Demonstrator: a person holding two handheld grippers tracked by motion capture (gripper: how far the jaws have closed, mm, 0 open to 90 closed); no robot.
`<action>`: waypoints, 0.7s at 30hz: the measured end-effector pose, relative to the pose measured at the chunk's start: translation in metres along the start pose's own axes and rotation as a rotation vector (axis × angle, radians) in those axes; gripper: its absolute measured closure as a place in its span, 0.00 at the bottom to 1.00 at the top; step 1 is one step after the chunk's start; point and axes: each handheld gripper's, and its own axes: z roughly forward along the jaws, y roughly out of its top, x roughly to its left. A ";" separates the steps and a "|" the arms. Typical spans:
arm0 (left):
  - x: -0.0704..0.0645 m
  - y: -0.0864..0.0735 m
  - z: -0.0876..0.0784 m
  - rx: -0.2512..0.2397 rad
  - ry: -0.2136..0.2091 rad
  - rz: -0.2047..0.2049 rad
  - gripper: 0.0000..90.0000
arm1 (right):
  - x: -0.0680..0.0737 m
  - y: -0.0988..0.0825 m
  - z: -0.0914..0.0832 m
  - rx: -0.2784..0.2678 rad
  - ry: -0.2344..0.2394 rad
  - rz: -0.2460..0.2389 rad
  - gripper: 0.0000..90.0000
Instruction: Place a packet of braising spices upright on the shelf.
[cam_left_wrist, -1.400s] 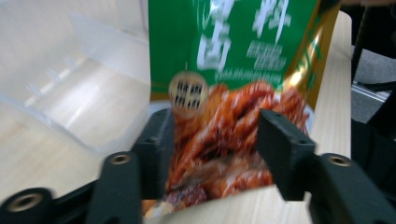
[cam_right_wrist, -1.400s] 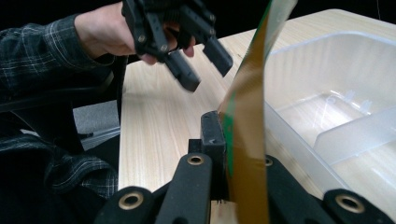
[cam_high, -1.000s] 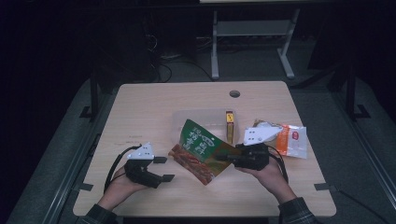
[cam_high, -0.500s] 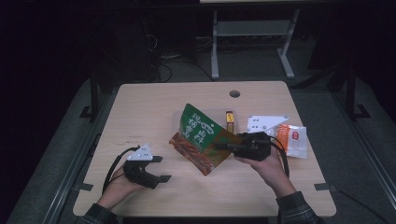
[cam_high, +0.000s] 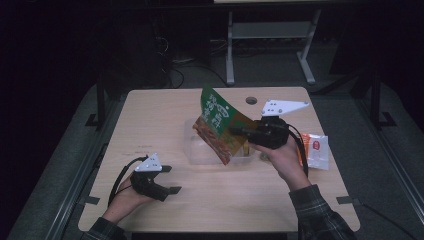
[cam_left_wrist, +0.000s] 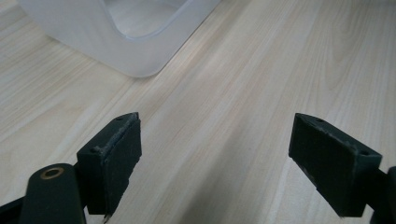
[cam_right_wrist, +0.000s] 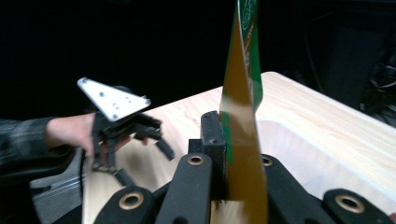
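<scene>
My right gripper (cam_high: 239, 131) is shut on the edge of a green and orange snack bag (cam_high: 218, 124), holding it tilted upright in the air above a clear plastic container (cam_high: 199, 152). In the right gripper view the bag (cam_right_wrist: 243, 107) stands edge-on between the pads of my right gripper (cam_right_wrist: 225, 140). My left gripper (cam_high: 170, 179) rests low over the table's front left; its jaws have just been opening, with nothing between them. The left gripper view has my left gripper (cam_left_wrist: 215, 158) open over bare wood, the container's corner (cam_left_wrist: 135, 46) just ahead.
A white and orange packet (cam_high: 316, 150) lies on the wooden table (cam_high: 150, 115) to the right of my right hand. A round cable hole (cam_high: 251, 100) sits near the far edge. A metal stand (cam_high: 270, 35) is on the dark floor beyond.
The right gripper has risen with the snack bag and tipped it from lying low to standing upright over the container. The left gripper's jaws stand a little wider.
</scene>
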 end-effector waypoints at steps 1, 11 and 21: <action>0.001 0.000 0.000 0.003 -0.001 0.003 0.18 | 0.000 0.000 0.000 0.000 0.000 0.000 1.00; 0.001 -0.001 0.002 0.010 -0.001 0.004 0.18 | -0.013 0.012 0.022 0.008 -0.042 0.023 1.00; 0.001 -0.002 0.002 0.012 -0.005 0.003 0.18 | -0.020 0.009 0.039 0.029 -0.077 0.028 1.00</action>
